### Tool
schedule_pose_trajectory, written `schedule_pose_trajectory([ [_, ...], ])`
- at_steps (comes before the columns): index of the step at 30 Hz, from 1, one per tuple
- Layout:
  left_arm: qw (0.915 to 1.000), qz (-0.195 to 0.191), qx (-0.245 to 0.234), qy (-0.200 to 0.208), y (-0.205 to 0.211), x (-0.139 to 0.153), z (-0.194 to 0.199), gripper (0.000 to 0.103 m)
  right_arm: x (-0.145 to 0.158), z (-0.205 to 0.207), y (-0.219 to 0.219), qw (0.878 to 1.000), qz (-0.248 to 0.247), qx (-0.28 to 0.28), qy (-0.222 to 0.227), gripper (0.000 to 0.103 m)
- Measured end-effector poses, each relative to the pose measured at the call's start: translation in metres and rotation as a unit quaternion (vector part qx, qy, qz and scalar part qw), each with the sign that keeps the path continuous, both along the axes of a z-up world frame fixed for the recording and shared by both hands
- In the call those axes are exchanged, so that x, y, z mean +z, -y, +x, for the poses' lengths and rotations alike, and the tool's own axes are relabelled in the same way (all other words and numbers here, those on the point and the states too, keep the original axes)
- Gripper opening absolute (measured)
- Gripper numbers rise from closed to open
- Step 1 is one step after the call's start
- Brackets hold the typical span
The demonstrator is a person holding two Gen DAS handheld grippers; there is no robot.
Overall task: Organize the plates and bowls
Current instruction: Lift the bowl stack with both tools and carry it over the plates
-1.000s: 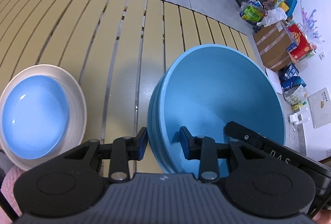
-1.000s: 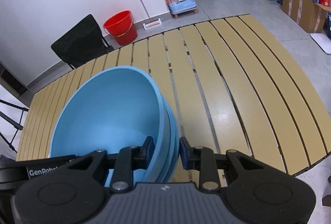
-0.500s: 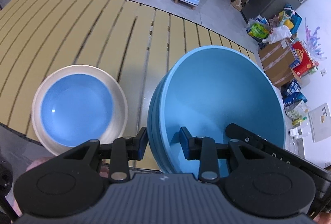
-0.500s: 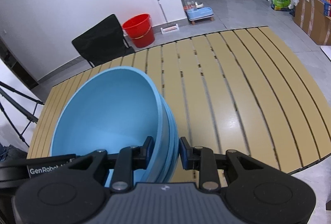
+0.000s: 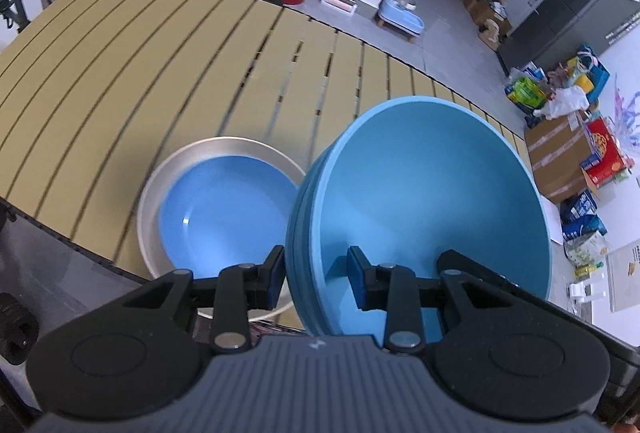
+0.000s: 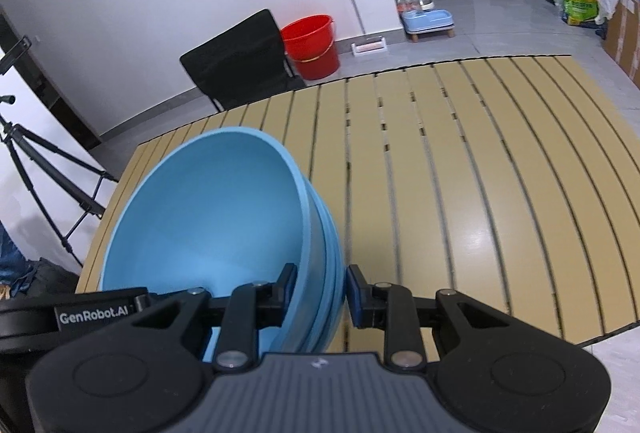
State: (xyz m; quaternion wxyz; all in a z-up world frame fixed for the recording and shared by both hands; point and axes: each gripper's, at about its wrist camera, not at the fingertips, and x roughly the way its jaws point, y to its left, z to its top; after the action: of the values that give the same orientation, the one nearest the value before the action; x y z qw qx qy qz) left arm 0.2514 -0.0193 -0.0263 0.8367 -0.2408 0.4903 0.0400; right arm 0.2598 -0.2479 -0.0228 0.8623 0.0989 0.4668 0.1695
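Observation:
A stack of nested light-blue bowls (image 5: 424, 193) hangs above the slatted table, gripped from both sides. My left gripper (image 5: 316, 283) is shut on the stack's left rim, one pad inside and one outside. My right gripper (image 6: 320, 293) is shut on the opposite rim of the same stack of bowls (image 6: 208, 217). Below and left of the stack, a blue plate (image 5: 224, 217) lies in a wider beige plate (image 5: 176, 169) near the table's front edge. The other gripper's black body (image 5: 500, 281) shows behind the bowls in the left wrist view.
The tan slatted table (image 6: 480, 169) stretches away to the right. Beyond its far edge stand a black chair (image 6: 240, 61), a red bucket (image 6: 312, 45) and a pet feeder (image 6: 424, 13). Boxes and bags (image 5: 568, 153) crowd the floor on the right. A tripod (image 6: 44, 169) stands at left.
Both grippers have carried the bowl stack across the table and a little up. In the left wrist view the plates have slid from the far left to just beside the stack.

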Motion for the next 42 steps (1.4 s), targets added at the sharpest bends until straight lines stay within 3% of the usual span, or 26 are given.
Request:
schedule_pose_trajectory([
  [21, 0.9987, -0.002, 0.039, -0.032, -0.075, -0.044, 0.012, 0.033, -0.041, 0.017, -0.085, 0.999, -0.003, 0.034, -0.035, 0.025],
  [31, 0.9981, 0.0, 0.034, -0.051, -0.083, -0.074, 0.024, 0.033, -0.073, 0.029, -0.095, 0.998, -0.011, 0.028, -0.055, 0.024],
  [42, 0.9974, 0.01, 0.034, -0.063, -0.084, -0.088, 0.03, 0.033, -0.095, 0.032, -0.099, 0.998, -0.005, 0.029, -0.056, 0.024],
])
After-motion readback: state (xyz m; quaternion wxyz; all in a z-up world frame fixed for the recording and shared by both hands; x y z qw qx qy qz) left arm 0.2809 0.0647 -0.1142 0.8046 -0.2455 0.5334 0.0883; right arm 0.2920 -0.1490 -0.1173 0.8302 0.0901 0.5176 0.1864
